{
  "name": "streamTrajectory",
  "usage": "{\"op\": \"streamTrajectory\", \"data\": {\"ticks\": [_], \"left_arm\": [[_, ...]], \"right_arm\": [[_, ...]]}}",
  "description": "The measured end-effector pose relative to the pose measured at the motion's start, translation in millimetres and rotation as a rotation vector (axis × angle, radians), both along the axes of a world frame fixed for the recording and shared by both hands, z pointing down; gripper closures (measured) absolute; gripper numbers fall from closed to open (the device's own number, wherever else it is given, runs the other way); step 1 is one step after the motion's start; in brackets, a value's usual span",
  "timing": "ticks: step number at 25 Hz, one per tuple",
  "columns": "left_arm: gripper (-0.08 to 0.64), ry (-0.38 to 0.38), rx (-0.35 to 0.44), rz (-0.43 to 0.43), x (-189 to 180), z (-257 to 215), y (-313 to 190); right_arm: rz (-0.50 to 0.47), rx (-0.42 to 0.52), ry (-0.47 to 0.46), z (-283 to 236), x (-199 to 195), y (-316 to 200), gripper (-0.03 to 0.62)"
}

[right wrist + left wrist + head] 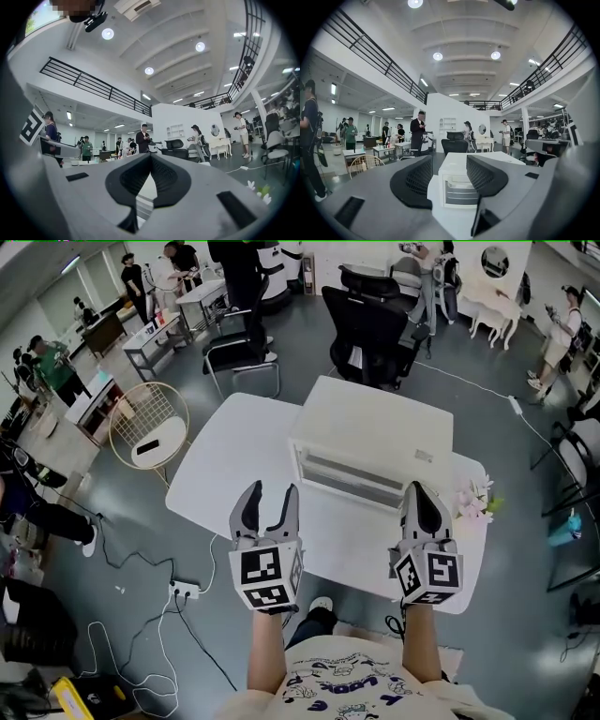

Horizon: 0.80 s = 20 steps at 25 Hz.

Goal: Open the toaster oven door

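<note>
- The oven (375, 427) is sitting on the white desk (220, 460), toward its far side. Its door (349, 479) is facing us and lying shut against the front.
- We are holding the left gripper (272, 491) over the desk, near the oven's near left corner and clear of it. Its jaws are standing wide apart and gripping nothing.
- In the left gripper view, the oven's front is showing through the gap between those jaws, some way beyond them.
- We are holding the right gripper (418, 488) by the oven's near right corner. Whether it is touching the oven, we cannot tell.
- The right gripper's jaws are meeting at the tips, as the right gripper view is showing, and nothing is held between them.
- Both grippers are pointing away from us toward the oven, one on each side of the door.
- Some flowers (476, 501) are lying on the desk just to the right of the right gripper.
- A black chair (375, 329) is standing on the floor beyond the desk, behind the oven.
</note>
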<state>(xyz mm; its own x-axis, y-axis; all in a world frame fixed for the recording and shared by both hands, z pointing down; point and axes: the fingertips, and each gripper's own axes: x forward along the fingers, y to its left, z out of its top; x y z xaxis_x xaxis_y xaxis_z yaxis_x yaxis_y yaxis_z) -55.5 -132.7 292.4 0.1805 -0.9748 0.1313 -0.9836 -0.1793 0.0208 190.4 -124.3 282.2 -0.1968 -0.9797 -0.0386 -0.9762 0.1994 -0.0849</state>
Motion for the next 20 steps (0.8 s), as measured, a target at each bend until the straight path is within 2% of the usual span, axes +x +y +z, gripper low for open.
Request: {"op": "streamTrajectory", "data": {"ticks": [7, 13, 20], "left_arm": [[0.33, 0.008, -0.035, 0.034, -15.4, 16.4, -49.4], [0.33, -0.027, -0.072, 0.094, -10.6, 33.3, -78.1], [0.33, -0.036, -0.097, 0.11, 0.4, 39.4, -99.1]], "right_arm": [[0.03, -0.009, -0.003, 6.6, -15.1, -40.9, 0.595], [0.067, -0.014, 0.005, 11.1, -14.8, -51.7, 0.595], [0.083, -0.037, 0.017, 17.7, -2.2, -64.7, 0.595]]}}
